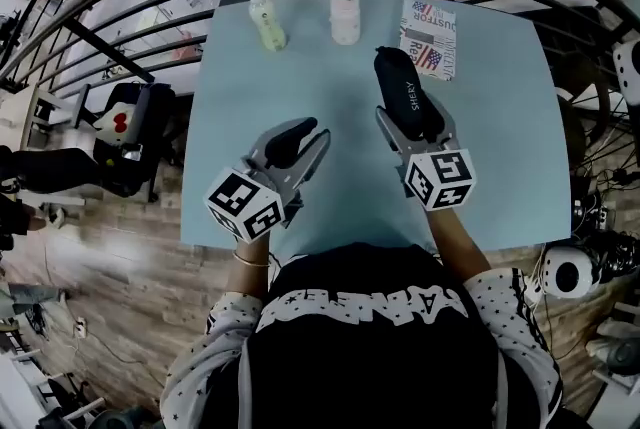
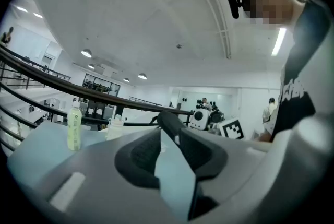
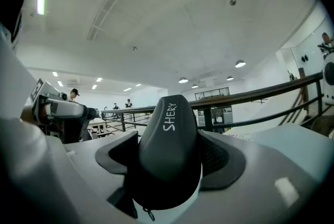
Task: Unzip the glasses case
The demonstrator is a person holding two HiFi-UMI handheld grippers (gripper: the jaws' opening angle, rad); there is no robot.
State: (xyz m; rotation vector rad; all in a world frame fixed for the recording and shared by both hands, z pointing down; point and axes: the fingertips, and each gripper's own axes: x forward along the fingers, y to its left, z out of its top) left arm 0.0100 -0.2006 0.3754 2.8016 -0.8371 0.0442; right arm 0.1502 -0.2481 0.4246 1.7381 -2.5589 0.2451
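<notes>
R claw [image 1: 418, 129] pinching case [image 1: 400, 77]; L claw [image 1: 303, 143] spread, empty. L should nip zip pull [image 3: 149, 213] at near end, R gripping firm.

Black glasses case [image 1: 407, 89], white lettering; pale blue table [image 1: 300, 87]; yellow-green bottle [image 1: 268, 25].

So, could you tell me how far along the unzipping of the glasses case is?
Done: the right gripper grips the glasses case. In hand: the left gripper, open and empty, sits beside it. Left: the case looks closed, its zip pull dangling untouched.
</notes>
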